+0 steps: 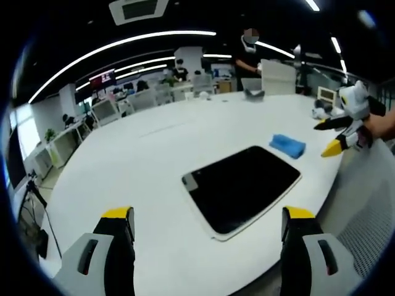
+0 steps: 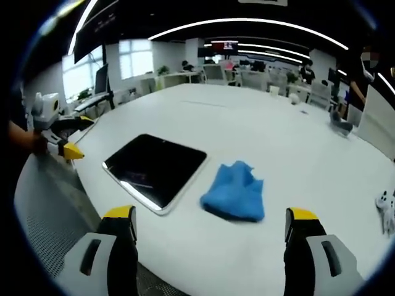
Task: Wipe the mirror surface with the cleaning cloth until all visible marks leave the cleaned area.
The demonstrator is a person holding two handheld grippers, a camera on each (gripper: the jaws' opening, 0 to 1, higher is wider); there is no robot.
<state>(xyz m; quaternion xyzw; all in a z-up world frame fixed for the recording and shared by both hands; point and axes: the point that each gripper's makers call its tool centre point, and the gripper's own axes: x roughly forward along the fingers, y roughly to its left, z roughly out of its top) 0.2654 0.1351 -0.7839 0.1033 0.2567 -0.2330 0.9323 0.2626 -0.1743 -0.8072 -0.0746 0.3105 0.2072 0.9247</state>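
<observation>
- Left gripper view: the left gripper (image 1: pixel 207 225) hangs over the near edge of the white table (image 1: pixel 154 154), jaws wide apart and holding nothing.
- The mirror (image 1: pixel 242 185) lies flat near that edge, dark face up in a white frame.
- The blue cloth (image 1: pixel 287 145) lies crumpled just beyond the mirror, apart from it.
- The right gripper (image 1: pixel 336 137) enters from the right at the table's edge, held in a hand (image 1: pixel 379 126); its yellow-tipped jaws are parted.
- Right gripper view: the right gripper (image 2: pixel 210 228) hovers above the table's near edge, jaws spread and empty.
- The cloth (image 2: pixel 236 192) lies right of the mirror (image 2: pixel 154 168), close but not touching.
- The left gripper (image 2: pixel 65 139) shows at the left edge; I cannot tell its jaws here.
</observation>
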